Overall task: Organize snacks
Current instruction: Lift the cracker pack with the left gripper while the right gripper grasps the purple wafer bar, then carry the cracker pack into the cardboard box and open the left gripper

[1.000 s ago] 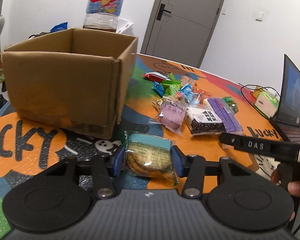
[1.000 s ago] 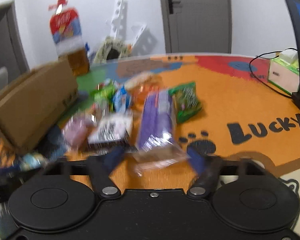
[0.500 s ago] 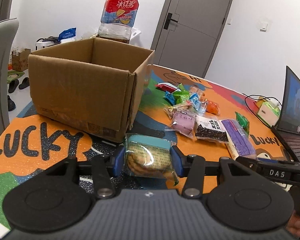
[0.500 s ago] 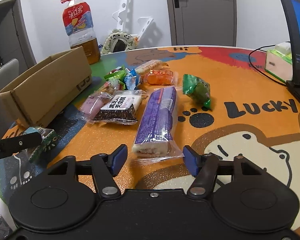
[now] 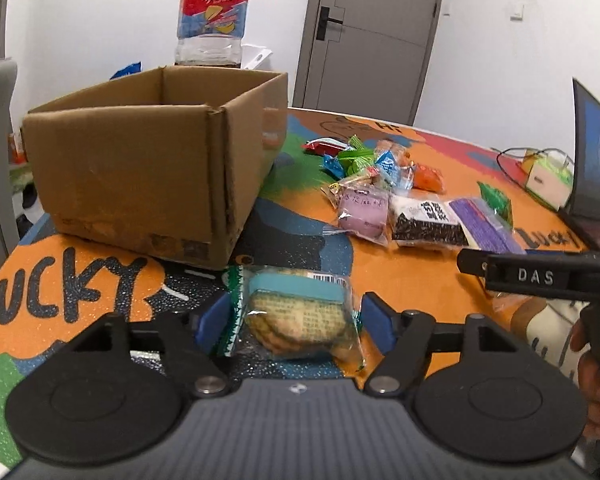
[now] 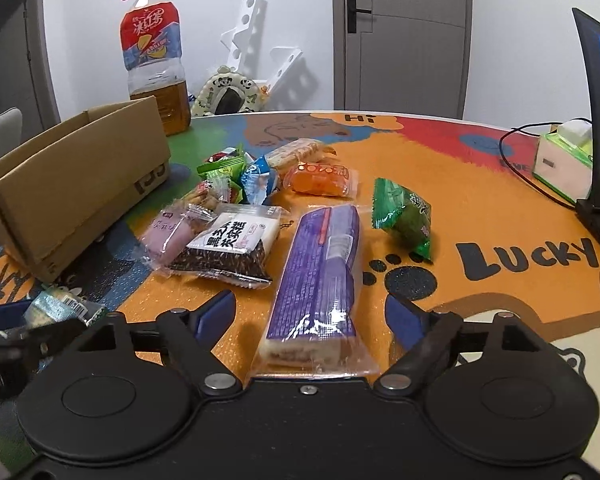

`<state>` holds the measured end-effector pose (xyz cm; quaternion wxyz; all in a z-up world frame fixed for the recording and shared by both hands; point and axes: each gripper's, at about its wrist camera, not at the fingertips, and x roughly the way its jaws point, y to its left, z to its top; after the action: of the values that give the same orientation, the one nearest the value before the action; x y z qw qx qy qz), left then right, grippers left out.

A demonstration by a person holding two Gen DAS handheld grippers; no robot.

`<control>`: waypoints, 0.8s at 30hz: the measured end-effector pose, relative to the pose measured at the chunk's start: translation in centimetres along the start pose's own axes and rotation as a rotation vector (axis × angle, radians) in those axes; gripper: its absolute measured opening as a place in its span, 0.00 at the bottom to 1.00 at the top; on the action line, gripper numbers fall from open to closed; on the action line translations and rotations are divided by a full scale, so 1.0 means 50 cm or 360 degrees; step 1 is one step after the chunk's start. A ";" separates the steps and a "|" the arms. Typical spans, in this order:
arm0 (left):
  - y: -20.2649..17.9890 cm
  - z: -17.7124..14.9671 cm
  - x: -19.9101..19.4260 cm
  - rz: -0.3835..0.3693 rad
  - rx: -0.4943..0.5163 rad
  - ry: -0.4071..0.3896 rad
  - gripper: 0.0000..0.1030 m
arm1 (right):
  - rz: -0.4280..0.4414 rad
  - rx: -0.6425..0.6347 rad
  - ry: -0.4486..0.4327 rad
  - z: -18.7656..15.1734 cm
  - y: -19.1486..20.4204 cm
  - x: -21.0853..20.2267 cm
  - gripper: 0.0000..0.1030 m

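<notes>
Left gripper (image 5: 296,320): my jaws have just been opening; cookie pack (image 5: 296,316) lies loose between them on the table (image 5: 400,280).
Right gripper (image 6: 310,314): spread, just been widening, straddling purple bar (image 6: 320,272).
Bar axis: lengthwise away from me.
Box (image 5: 148,160): ahead-left of my left gripper.

We take this for a room in a home: a round table (image 6: 480,208) with a cartoon "Lucky" mat, a grey interior door (image 6: 404,36) behind it, a laptop (image 6: 596,136) and tissue box (image 6: 562,160) at its right edge, a large drink bottle (image 6: 154,56) at its far left.
</notes>
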<state>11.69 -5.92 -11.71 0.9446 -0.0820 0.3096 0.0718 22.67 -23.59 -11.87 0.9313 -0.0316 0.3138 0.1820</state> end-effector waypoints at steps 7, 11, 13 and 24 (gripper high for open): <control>-0.009 0.001 -0.002 0.0020 0.0022 -0.0002 0.49 | 0.0008 0.0000 0.0001 -0.010 -0.010 -0.010 0.41; -0.014 0.008 -0.021 -0.0010 0.0006 -0.0042 0.49 | 0.0054 0.0058 -0.0013 -0.014 -0.025 -0.031 0.36; -0.018 0.018 -0.038 -0.0025 0.0012 -0.0091 0.49 | 0.0066 0.0081 -0.0032 -0.013 -0.029 -0.041 0.34; -0.022 0.085 -0.122 -0.0076 0.0017 -0.0311 0.49 | 0.0098 0.0100 -0.0196 0.026 -0.026 -0.099 0.25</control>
<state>9.46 -6.64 -4.56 0.9721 -0.0770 0.2144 0.0552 20.22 -26.16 -7.94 0.9433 0.0185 0.2624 0.2023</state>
